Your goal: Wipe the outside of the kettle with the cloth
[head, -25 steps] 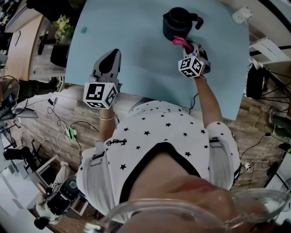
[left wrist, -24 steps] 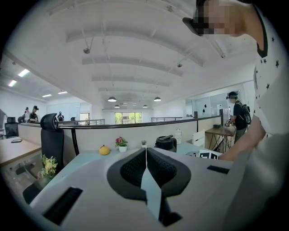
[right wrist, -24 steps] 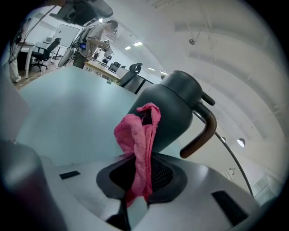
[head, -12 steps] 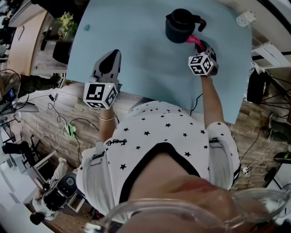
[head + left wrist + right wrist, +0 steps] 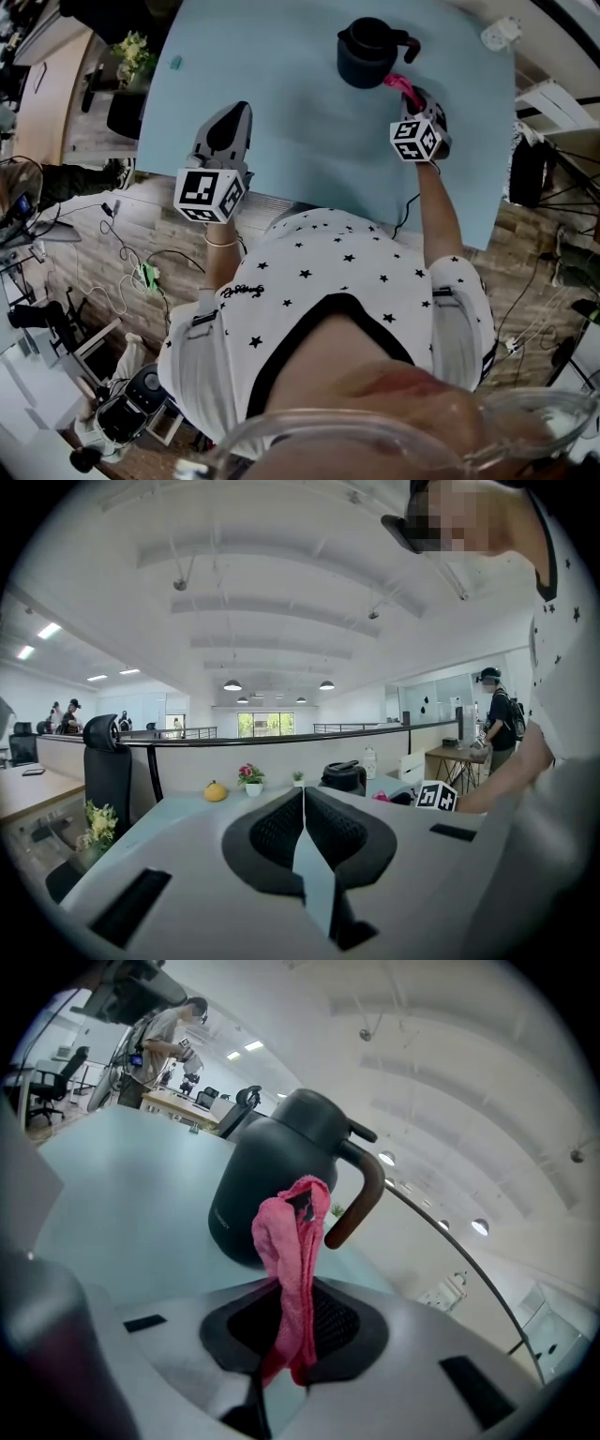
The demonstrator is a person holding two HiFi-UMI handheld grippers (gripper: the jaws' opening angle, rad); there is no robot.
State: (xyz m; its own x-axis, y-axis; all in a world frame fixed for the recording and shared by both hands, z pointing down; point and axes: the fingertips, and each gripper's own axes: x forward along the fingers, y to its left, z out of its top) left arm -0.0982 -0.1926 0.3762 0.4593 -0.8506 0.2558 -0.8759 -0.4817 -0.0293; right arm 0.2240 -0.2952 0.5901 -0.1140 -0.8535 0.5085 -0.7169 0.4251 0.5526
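The kettle point(image 5: 366, 52) stands far right on the table point(image 5: 281, 75). Our right gripper point(image 5: 292, 1321), jaws pinching the pink cloth point(image 5: 292, 1241), has slid from the kettle's near face toward its handle point(image 5: 361, 1194), so we judge the wiping under way (left gripper point(image 5: 302, 832), jaws pressed together, idles at the near edge).

A pale blue counter point(image 5: 281, 84) was set on a wood-plank floor point(image 5: 89, 272); beyond the left fingers point(image 5: 272, 832), ceiling lamps point(image 5: 234, 684) and a black office chair point(image 5: 106, 775) were seen.
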